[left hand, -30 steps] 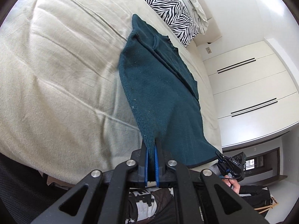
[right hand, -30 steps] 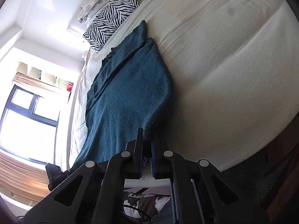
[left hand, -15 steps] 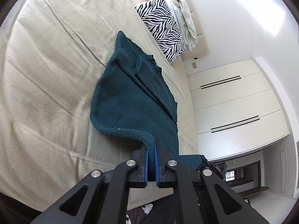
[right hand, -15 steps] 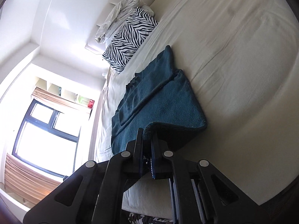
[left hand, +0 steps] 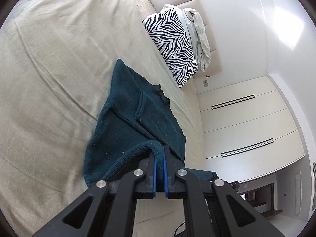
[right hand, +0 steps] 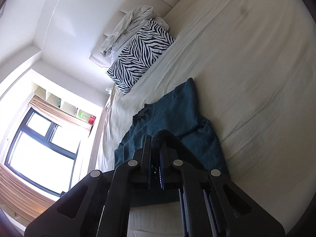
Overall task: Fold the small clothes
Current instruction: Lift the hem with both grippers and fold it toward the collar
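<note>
A dark teal knit sweater (left hand: 126, 126) lies on the beige sheet of the bed (left hand: 49, 79), its near hem lifted and doubled over the body. The left gripper (left hand: 160, 154) has its jaws clamped on one corner of that hem, and the right gripper (right hand: 156, 140) is clamped on the other. Beyond the sweater, a zebra-print pillow (left hand: 173, 49) rests against the headboard beside a crumpled pale cloth (right hand: 128, 29).
</note>
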Tool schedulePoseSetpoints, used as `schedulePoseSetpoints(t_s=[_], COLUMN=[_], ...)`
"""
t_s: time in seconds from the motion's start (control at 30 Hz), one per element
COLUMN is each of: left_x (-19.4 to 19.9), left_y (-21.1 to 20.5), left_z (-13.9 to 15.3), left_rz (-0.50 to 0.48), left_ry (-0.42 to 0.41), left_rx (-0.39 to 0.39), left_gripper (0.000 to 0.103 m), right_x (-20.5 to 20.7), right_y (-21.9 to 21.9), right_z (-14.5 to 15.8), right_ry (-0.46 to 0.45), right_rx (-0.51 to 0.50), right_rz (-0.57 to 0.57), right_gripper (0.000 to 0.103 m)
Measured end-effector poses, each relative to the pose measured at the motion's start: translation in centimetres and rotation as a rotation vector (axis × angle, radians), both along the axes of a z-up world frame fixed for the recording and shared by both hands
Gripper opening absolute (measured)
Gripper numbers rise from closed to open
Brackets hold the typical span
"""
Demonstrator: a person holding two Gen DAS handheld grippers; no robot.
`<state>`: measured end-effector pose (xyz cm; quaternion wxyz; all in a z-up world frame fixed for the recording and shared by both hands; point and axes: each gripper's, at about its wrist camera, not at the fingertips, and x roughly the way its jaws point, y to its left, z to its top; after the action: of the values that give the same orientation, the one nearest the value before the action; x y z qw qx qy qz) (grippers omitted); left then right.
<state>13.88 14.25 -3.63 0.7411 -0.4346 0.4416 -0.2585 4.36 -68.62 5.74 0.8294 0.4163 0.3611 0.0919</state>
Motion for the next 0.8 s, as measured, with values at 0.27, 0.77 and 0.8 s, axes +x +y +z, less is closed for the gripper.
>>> schedulePoseSetpoints(t_s=[0.27,0.77,0.8], left_x=[6.0,17.8,18.6], left_y=[-1.1,-3.2,-3.2], left_z=[-0.1,-2.9,-3.4], left_rz=[0.02,0.065,0.069], left_ry=[-0.001,0.053,0.061], left_rx=[0.013,0.073,0.083], left_gripper=[0.007,0.007,0.007], right_x=[7.1,22.0,22.8], right_y=[0.1,0.1,0.0], right_z=[-1.1,-8.0,-8.8], right_ry=[0.003,0.098,0.113], right_rx=[-0.018,-0.028,-0.022], right_rz=[-0.017,-0.06,-0.062], right_gripper=[0.005,0.005,0.005])
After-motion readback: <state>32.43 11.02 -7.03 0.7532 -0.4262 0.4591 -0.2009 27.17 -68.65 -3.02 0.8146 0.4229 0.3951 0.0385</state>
